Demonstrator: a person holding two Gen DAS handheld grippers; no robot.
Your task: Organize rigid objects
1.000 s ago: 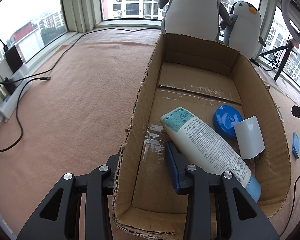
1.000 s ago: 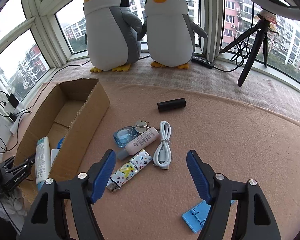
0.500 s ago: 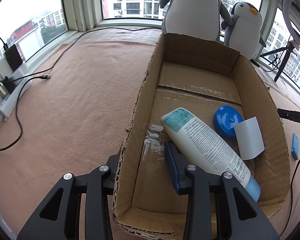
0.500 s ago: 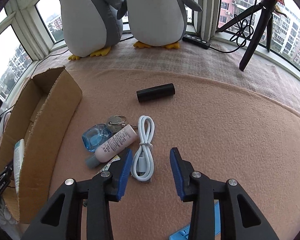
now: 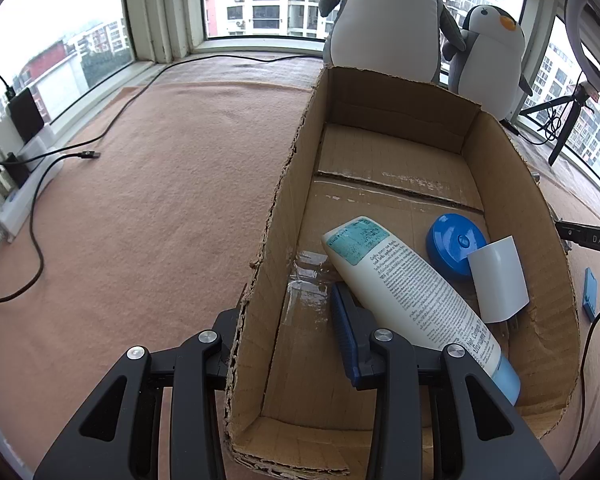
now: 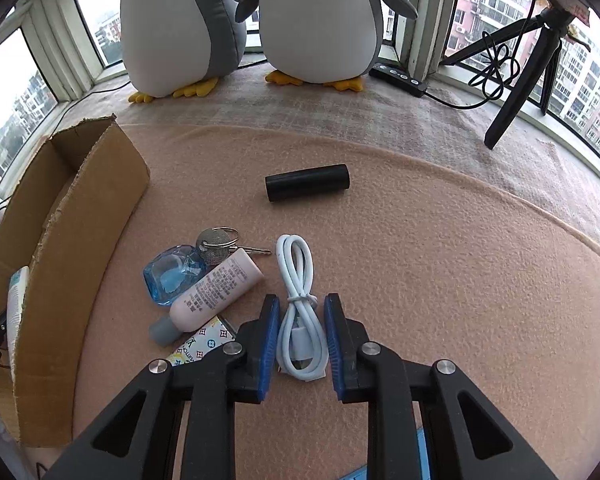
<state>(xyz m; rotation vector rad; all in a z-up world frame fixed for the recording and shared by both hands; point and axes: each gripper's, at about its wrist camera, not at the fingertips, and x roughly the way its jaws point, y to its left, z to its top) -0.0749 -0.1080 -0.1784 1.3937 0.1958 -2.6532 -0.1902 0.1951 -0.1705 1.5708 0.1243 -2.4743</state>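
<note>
Right wrist view: we see our right gripper (image 6: 301,336) low over the pink blanket (image 6: 440,280), its 2 blue pads flanking the coiled white cable (image 6: 300,312) with slim gaps on both sides, not yet pinching it. At 10 o'clock from the cable lie a pink tube (image 6: 216,292), a blue glass bottle (image 6: 172,280) and a key ring (image 6: 218,242); a black cylinder (image 6: 307,187) rests at 12 o'clock. A patterned flat item (image 6: 200,344) pokes out under the tube.

From the left wrist view, our left gripper (image 5: 288,332) is spread, straddling the left wall of the cardboard box (image 5: 276,240). Inside the box lie a white bottle (image 5: 412,292), a blue round lid (image 5: 454,246) and a white charger (image 5: 498,280). 2 plush penguins (image 6: 244,20) stand at 12 o'clock.
</note>
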